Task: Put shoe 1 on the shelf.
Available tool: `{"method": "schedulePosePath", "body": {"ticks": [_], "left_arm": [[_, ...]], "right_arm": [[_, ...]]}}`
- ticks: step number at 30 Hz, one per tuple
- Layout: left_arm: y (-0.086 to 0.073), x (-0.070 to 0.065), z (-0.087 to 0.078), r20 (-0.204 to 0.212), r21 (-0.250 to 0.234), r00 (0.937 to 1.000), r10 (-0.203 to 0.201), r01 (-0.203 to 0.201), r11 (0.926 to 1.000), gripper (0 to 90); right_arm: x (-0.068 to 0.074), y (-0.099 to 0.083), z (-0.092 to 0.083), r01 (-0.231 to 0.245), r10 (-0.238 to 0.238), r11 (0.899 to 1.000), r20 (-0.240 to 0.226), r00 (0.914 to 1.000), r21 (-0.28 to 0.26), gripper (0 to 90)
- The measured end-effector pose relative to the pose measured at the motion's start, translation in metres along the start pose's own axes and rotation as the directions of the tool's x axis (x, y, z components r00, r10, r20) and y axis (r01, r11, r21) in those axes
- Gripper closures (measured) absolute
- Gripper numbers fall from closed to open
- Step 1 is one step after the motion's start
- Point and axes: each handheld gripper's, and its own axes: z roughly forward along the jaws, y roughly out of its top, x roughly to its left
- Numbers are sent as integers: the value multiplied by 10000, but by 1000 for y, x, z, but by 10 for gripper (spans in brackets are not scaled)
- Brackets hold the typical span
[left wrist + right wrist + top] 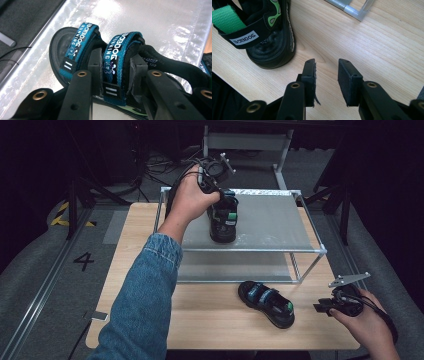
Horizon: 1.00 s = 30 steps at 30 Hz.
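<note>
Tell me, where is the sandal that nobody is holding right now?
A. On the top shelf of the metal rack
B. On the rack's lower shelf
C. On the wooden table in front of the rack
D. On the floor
C: the loose sandal lies on the wooden table, in front of the rack and apart from the right gripper.

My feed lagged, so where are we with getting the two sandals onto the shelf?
Roughly halfway. The left gripper is closed on the blue strap of one black sandal, which sits on the top grey tier of the metal-framed shelf; release is not yet done. The second black sandal lies on the wooden table, with the right gripper open beside it.
</note>
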Motion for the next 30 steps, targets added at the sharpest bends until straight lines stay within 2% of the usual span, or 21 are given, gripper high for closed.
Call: {"method": "schedulePosePath", "body": {"ticks": [4,6,11,12,13,15,16,17,19,21,24,30], "left_arm": [[-2,2,7,112,-17,9998,-153,153,9999,698],[-2,3,9,116,55,9999,-60,59,10000,697],[-5,7,13,136,-55,9998,-129,129,9999,687],[-6,8,13,142,-173,9998,-138,141,9998,669],[-7,9,12,324,-405,9990,-295,308,9987,647],[-7,9,11,402,-381,9983,-429,444,9983,618],[-7,8,9,238,-319,9993,-299,307,9990,574],[-8,7,7,116,-310,9994,-328,331,9990,502],[-9,6,5,132,-331,9993,-337,341,9989,446],[-10,3,-1,-72,-387,9994,-337,334,9987,422],[-12,-3,-8,-75,-513,9993,-365,361,9980,381],[-12,-27,-30,-108,-634,9999,45,-52,9980,364]], "right_arm": [[2,1,-1,-18,17,10000,-88,10000,-36,680],[2,1,-1,0,0,10000,-85,10000,-23,679],[1,1,0,24,-24,10000,-81,10000,15,676],[1,1,0,25,-25,10000,-89,10000,16,676],[1,1,1,73,-73,10000,-100,9999,-3,675],[1,2,1,40,-40,10000,-109,9999,24,674],[1,2,1,89,-89,10000,-97,9999,6,674],[2,4,2,129,-129,9999,-116,9999,10,672],[3,4,2,144,-144,9999,-137,9998,11,669],[3,5,2,134,-134,9999,-138,9998,22,669],[3,6,1,180,-181,9998,-112,9998,-53,667],[5,10,-1,223,-224,9997,-130,9997,-53,664]]}}
